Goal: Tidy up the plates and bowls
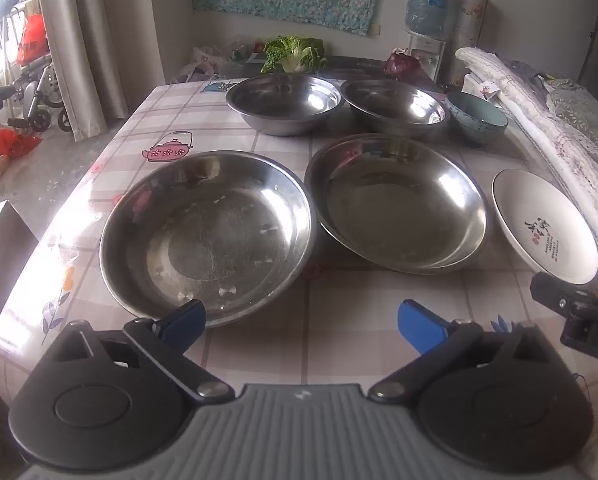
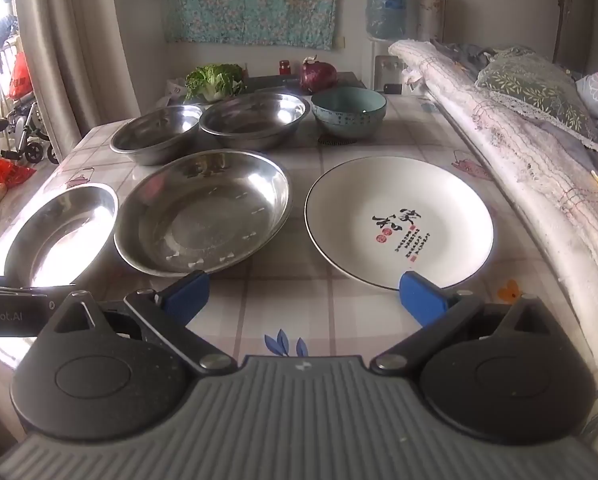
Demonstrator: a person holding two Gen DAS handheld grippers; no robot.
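one plate's (image 2: 399, 216) calligraphy, right view only

Daylight floods in from the window (image 1: 3, 40) at upper left, blowing out the counter's (image 1: 71, 216) left edge; steel plates glare, and fisheye bends the frame edges.

Both grippers — left gripper (image 1: 302, 322), right gripper (image 2: 303, 295) — agape.

A pale checked tablecloth (image 1: 283, 356) is printed with pink teapots and blue flowers. Silver-grey steel is seen on the round metal plates (image 1: 207, 236). The round white ceramic plate (image 2: 399, 216) is edged in black and marked with black-and-red calligraphy. The teal ceramic bowl (image 2: 349, 116) is finely patterned.
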